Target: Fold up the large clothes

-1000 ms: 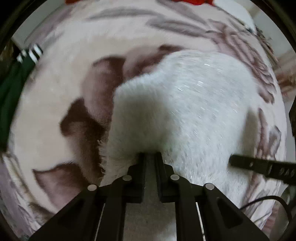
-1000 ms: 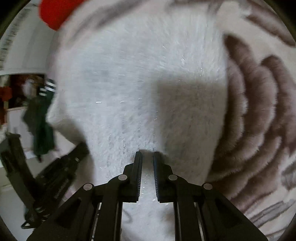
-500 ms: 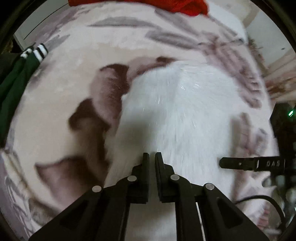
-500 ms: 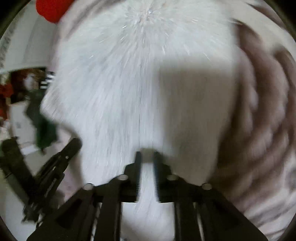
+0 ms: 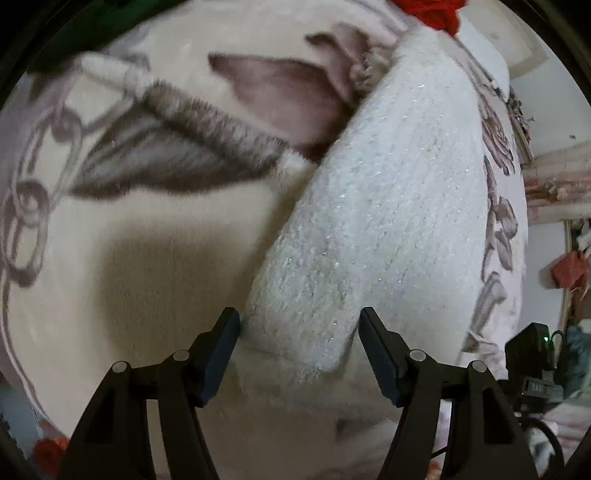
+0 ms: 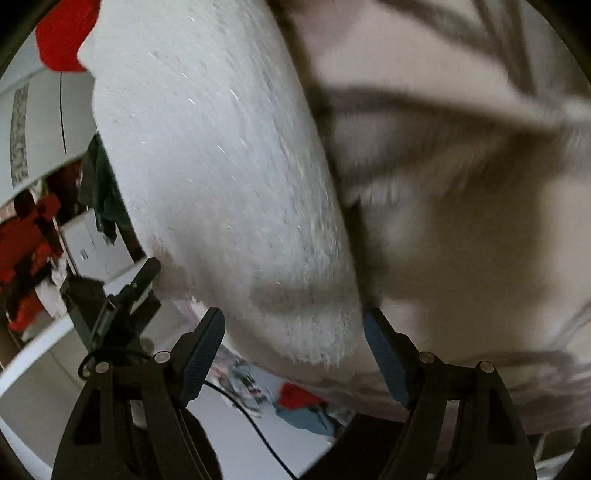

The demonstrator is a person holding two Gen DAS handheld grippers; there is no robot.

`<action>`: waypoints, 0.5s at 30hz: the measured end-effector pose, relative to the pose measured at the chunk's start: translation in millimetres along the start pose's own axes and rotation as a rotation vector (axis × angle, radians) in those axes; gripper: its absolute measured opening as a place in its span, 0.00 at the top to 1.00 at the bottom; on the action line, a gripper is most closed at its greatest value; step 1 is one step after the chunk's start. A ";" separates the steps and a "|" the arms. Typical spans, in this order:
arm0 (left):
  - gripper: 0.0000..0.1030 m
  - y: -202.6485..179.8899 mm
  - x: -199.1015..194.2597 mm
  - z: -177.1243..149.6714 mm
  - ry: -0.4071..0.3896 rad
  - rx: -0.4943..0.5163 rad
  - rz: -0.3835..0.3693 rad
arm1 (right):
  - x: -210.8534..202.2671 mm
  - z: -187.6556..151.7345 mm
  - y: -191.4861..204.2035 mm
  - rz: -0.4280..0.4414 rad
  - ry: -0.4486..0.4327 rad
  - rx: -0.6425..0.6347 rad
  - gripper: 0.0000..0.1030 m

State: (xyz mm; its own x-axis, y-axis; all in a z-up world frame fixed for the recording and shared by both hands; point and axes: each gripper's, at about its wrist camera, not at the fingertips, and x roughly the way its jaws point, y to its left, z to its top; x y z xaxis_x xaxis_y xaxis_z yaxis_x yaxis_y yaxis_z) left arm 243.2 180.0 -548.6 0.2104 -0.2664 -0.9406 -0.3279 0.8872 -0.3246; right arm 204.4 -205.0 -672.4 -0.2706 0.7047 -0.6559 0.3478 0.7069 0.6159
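Observation:
A white fluffy knitted garment point(image 5: 384, 206) lies as a long folded band on a cream blanket with grey-brown flower print point(image 5: 159, 236). My left gripper point(image 5: 299, 354) is open, its jaws spread on either side of the garment's near end, holding nothing. In the right wrist view the same white garment point(image 6: 221, 177) runs up the left half, blurred. My right gripper point(image 6: 293, 354) is open too, jaws wide around the garment's near edge. The left gripper point(image 6: 122, 299) shows at the left of the right wrist view.
A red garment point(image 5: 432, 14) lies at the blanket's far end, also in the right wrist view point(image 6: 62, 33). A green garment point(image 6: 105, 206) hangs beyond the bed's left edge. Clothes point(image 6: 306, 410) lie on the floor below. The blanket point(image 6: 461, 221) fills the right side.
Both grippers were shut on the white garment; now both have opened and let it go. The garment has dropped onto the blanket. Both cameras have swung to a new angle.

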 end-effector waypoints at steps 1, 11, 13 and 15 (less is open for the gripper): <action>0.57 -4.4 -1.8 -1.9 -0.052 0.013 0.011 | 5.9 -2.7 4.4 -0.005 -0.026 0.000 0.30; 0.89 -21.4 -34.0 -58.9 -0.127 -0.031 0.005 | 0.1 -41.6 30.0 -0.142 -0.210 -0.019 0.85; 0.89 -16.3 -25.9 -63.8 -0.104 -0.029 0.021 | -8.7 -36.7 26.2 -0.155 -0.199 -0.019 0.85; 0.88 -8.1 -6.2 -59.8 -0.076 -0.042 0.030 | 0.7 -29.6 25.6 -0.167 -0.169 -0.036 0.85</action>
State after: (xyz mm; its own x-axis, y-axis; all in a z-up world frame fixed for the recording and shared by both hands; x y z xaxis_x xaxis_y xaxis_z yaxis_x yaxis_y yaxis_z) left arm 189.5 151.9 -546.1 0.2684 -0.2094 -0.9403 -0.3734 0.8772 -0.3020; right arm 186.5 -184.6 -644.2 -0.1665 0.5600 -0.8116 0.2778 0.8164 0.5063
